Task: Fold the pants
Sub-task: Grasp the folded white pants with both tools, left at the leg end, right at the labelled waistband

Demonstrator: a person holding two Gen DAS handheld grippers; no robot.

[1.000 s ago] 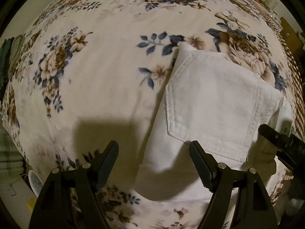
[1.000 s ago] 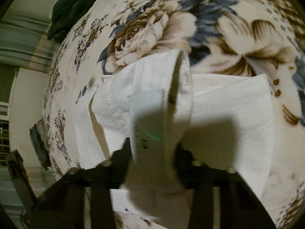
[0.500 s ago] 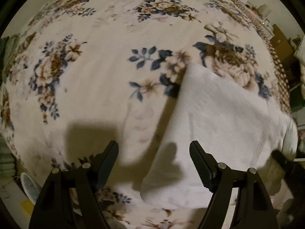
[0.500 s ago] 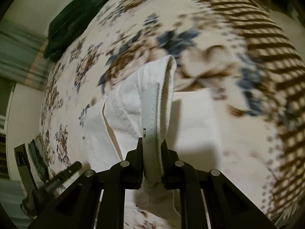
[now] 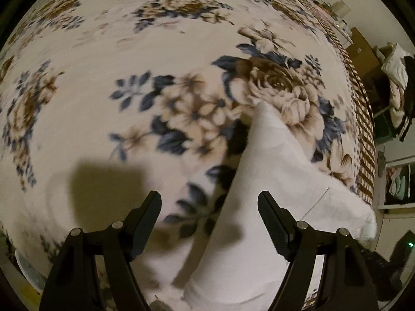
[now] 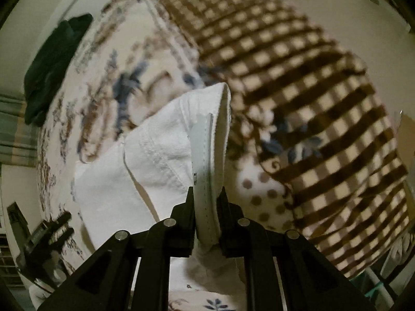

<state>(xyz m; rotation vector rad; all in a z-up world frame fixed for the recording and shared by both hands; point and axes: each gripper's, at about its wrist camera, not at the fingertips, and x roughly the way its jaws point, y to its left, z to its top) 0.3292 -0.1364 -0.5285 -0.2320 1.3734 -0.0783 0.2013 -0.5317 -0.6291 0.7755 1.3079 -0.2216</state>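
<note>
I see the bed first: a cream blanket [image 5: 85, 119] printed with brown and blue flowers fills nearly all of my left view, and its brown checked border [image 6: 306, 98] fills the right half of my right view. A dark green cloth [image 6: 52, 72] lies at the far edge of the blanket, well apart from everything else.

The pants [image 5: 272, 181] are white and lie folded on the blanket, toward its checked side. In my left view they run as a long pale wedge from the lower middle up to a point at a big brown rose. In my right view one thick folded edge of them is lifted off the blanket and stands up between my fingers.

My left gripper [image 5: 208, 223] hangs above the blanket with its jaws wide apart, nothing between them; the pants' edge lies beneath the right-hand finger.

My right gripper [image 6: 206, 207] is clamped on the pants' folded edge, pads against both sides, though its jaws are easing open.
</note>
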